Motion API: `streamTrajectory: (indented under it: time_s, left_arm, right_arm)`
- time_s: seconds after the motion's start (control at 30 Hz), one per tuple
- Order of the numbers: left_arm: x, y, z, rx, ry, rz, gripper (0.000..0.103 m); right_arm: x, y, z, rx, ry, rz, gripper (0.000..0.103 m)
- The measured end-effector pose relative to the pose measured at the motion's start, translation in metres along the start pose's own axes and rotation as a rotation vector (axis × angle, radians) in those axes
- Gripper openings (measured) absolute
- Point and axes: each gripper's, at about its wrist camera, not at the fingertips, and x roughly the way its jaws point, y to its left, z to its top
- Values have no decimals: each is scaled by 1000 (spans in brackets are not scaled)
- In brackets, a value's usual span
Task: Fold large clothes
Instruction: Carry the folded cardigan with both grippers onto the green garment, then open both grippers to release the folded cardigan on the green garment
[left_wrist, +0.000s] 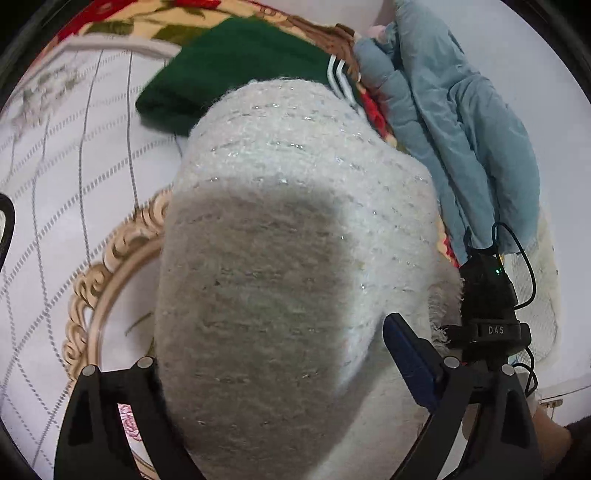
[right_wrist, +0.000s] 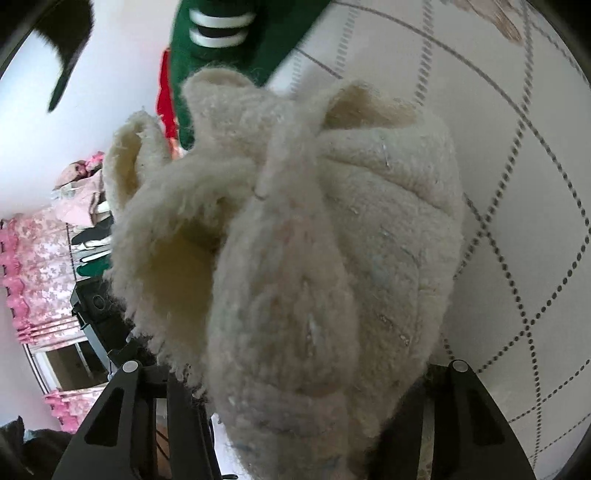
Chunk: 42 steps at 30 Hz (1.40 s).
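Both grippers, left gripper (left_wrist: 280, 373) and right gripper (right_wrist: 295, 369), are clamped on the fuzzy white sweater (left_wrist: 295, 221); I'd keep the edge taut while lowering.

Left gripper (left_wrist: 295, 369): black angular fingers (left_wrist: 110, 413) with silver screws (left_wrist: 89, 370), one blue pad (left_wrist: 410, 354); right gripper (right_wrist: 291, 373) likewise black.

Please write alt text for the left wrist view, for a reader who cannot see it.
A fuzzy white knit garment fills the view between the fingers of the left hand-held gripper. Behind it lie a green garment and a light blue garment.
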Motion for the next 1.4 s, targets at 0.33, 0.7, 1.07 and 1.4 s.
streamTrajectory:
  time_s: [0.33, 0.7, 1.07, 1.4]
  left_arm:
    - [-46, -45, 108, 16, -83, 14, 93]
    - [32, 10, 305, -7, -51, 64, 93]
    - [99, 46, 331, 65, 80, 162, 98]
    - [10, -8, 281, 141, -167, 477, 100]
  right_arm:
    - [-98, 69, 25, -51, -68, 24, 55]
    - [-116, 141, 239, -57, -72, -83, 55]
    - [-86, 88, 276, -15, -65, -321, 71]
    - [-146, 153, 152, -206, -348, -831, 103]
